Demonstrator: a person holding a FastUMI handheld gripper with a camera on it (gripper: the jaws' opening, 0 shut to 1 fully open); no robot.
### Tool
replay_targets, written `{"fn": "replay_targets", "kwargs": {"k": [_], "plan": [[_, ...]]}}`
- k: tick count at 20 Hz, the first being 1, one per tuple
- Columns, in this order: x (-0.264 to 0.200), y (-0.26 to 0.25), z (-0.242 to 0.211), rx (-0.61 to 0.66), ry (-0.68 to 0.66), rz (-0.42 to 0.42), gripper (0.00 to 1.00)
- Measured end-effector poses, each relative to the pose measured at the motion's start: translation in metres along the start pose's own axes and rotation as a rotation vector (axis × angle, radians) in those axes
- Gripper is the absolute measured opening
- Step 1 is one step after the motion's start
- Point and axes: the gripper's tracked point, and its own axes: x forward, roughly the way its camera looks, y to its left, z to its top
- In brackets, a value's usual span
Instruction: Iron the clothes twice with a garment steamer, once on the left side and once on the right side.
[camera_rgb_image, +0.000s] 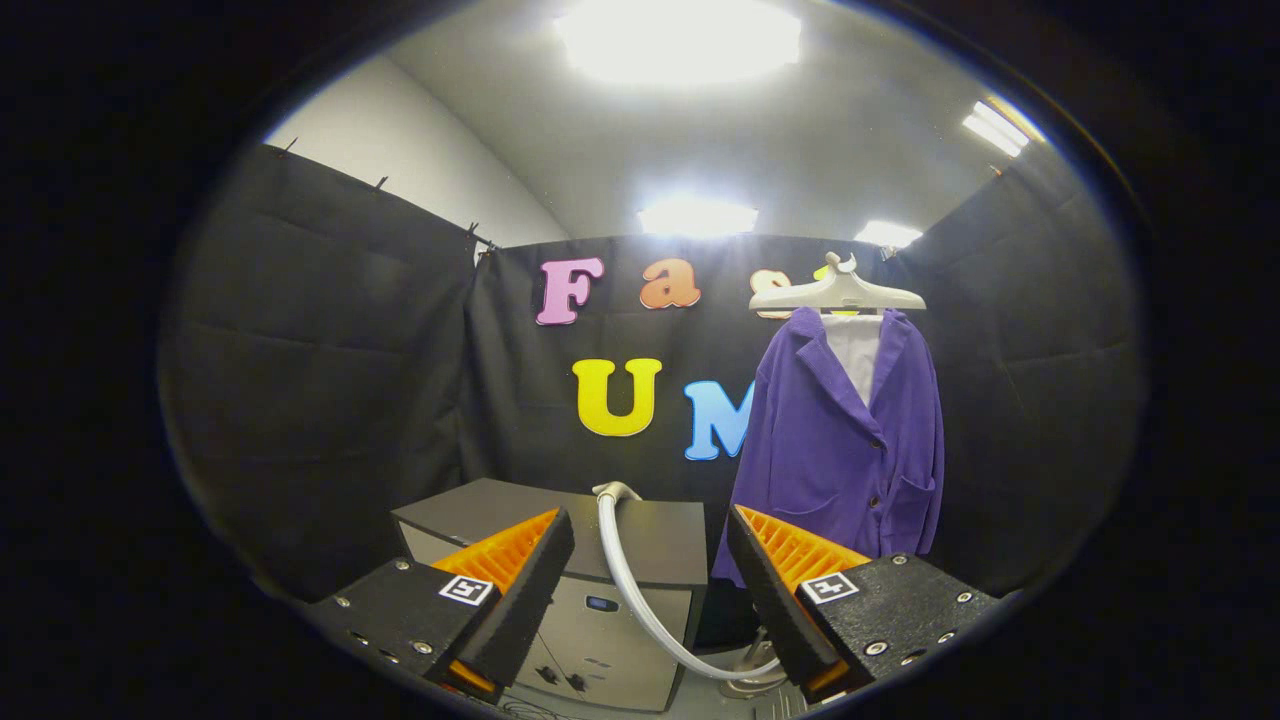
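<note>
A purple jacket (845, 430) hangs on a white hanger (837, 293) against the booth's back wall, beyond my right finger. A grey steamer base unit (580, 560) stands beyond and between my fingers. Its white hose (632, 585) rises from the top of the unit and curves down toward a pale steamer head (752, 682) low down beside my right finger (770, 580). My gripper (650, 540) is open, with orange-ribbed black fingers wide apart and nothing between them. The steamer head is partly hidden behind the right finger.
Black cloth walls close the booth at left, back and right. Bright ceiling lights shine overhead. Dark cables (560, 678) lie at the foot of the base unit.
</note>
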Motion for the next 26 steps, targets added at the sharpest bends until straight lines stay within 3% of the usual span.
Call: {"fn": "replay_targets", "kwargs": {"k": [4, 8, 12, 19, 26], "plan": [[0.012, -0.008, 0.011, 0.052, -0.003, 0.05, 0.95], [0.061, 0.003, 0.017, 0.08, -0.011, 0.103, 0.95], [0.14, 0.007, 0.01, 0.027, 0.053, 0.047, 0.95], [0.284, 0.032, -0.004, 0.132, 0.189, -0.048, 0.95], [0.388, 0.058, -0.085, 0.183, 0.472, -0.09, 0.95]]}}
